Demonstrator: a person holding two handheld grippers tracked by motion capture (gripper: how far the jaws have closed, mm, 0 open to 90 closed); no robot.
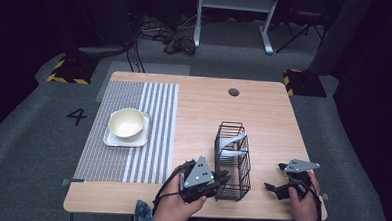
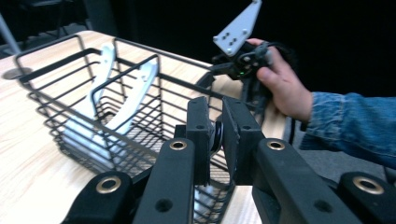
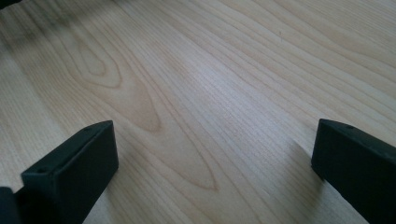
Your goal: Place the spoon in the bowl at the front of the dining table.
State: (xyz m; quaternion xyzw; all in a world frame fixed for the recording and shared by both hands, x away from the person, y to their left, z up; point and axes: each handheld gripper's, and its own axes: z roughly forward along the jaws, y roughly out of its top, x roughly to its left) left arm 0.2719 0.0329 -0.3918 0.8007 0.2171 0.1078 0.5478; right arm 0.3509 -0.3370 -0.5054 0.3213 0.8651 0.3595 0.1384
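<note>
Landmark: a black wire basket (image 1: 233,162) stood on the wooden surface (image 1: 274,114), near its front edge, right of centre.
Basket contents: white plates (image 2: 123,100) leaned on edge inside the wire basket; their count could not be told.
Left tongs (image 1: 221,178): held in the person's left hand (image 1: 180,202) at the basket's near-left corner, touching it. In the left gripper view the jaws were clenched on the basket's rim wire (image 2: 215,135), with only a narrow gap between the pads.
Right tongs (image 1: 275,177): held in the person's right hand (image 1: 304,205), near the basket on its right and apart from it. In the right gripper view the jaws were spread wide and released, with bare wood between them.
Bowl (image 1: 127,123): cream-coloured, seated on a white square plate (image 1: 110,139), well apart from the basket on its left.
Mat (image 1: 153,133): a grey striped placemat lay under the square plate, left of the basket.
Grommet (image 1: 234,92): a dark round hole in the surface, beyond the basket toward the far edge.
</note>
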